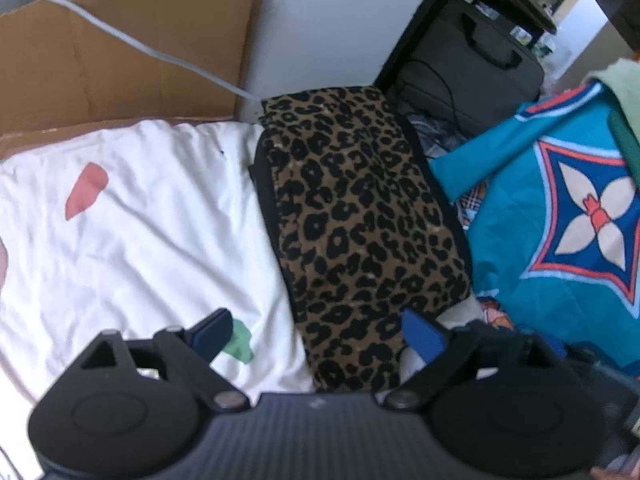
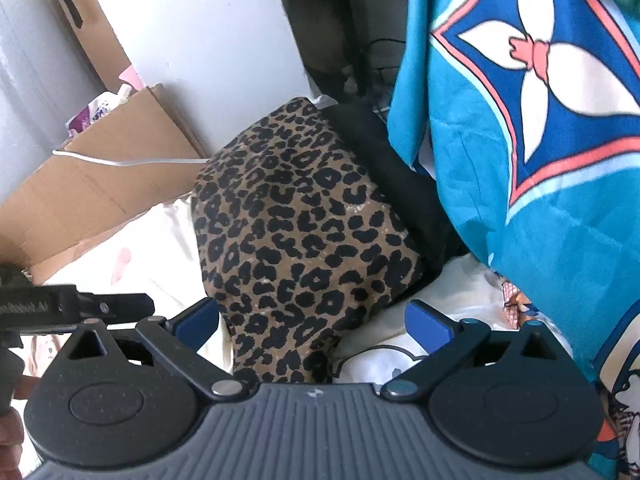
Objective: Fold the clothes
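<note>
The left gripper (image 1: 316,332) hovers low over the near end of the leopard-print garment (image 1: 360,216), its blue fingers spread wide apart with nothing between them. The right gripper (image 2: 312,320) sits the same way, fingers apart and empty, straddling the near end of the same garment (image 2: 304,240).

The garment lies on the white bedsheet (image 1: 152,208) as a long narrow strip running away from the grippers, and looks already folded lengthwise, with a black lining or hem showing along its edges. The likely step is a cross fold. To do it well, each gripper should pinch one near corner through all the layers, lift just clear of the sheet, carry the end evenly toward the far end, and set the edges square before letting go. Catching the sheet along with the cloth would spoil the fold.

Just to the right a bright blue patterned cloth (image 2: 520,140) hangs or is heaped close against the garment and crowds the right gripper's side. A cardboard box (image 1: 120,52) with a white cable (image 1: 140,44) across it stands behind the bed on the left, and a dark bag (image 1: 476,72) sits beyond the far end.
</note>
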`<state>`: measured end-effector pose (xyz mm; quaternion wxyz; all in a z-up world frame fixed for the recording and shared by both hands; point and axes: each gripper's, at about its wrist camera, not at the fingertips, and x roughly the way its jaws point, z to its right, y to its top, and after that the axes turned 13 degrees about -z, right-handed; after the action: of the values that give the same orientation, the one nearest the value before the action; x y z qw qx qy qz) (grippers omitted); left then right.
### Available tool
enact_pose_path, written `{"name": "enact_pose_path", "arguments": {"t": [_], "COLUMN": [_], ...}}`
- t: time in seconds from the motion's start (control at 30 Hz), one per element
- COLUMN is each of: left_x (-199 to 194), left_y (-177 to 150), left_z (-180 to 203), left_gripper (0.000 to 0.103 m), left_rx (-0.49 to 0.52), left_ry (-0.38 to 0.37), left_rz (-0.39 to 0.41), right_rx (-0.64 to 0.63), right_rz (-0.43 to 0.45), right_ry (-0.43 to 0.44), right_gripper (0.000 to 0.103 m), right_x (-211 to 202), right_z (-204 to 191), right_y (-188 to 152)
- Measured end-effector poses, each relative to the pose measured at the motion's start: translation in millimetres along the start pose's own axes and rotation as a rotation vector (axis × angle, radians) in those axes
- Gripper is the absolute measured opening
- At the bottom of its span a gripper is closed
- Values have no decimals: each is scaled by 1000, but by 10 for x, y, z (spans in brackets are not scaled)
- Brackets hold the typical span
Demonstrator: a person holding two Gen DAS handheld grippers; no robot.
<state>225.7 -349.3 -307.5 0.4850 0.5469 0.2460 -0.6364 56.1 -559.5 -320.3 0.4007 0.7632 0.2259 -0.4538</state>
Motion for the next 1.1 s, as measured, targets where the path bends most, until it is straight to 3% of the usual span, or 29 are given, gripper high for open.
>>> {"name": "enact_pose_path", "arguments": {"t": [0.3,0.5,0.77,1.1], "left_x": [-295,-666,-1607,-2933], "left_y": [-22,32,42,-100], "left_z": [-116,-133,-218,-313], "left_gripper": [94,94,98,102], "left_rx": [-39,-12,-17,-78], "left_ry": [-3,9,7,69], "left_rz": [-19,-30,-25,70], "right_rx": [-89,-137,-209,-133], "right_rz": [19,35,23,-27], "right_ry": [19,53,65,133], "right_gripper": [102,102,102,102], "right_x": [-328,-633,-1260,-2128], "right_z": [-206,-402,-633,-782], "right_y": [166,276,320,314]}}
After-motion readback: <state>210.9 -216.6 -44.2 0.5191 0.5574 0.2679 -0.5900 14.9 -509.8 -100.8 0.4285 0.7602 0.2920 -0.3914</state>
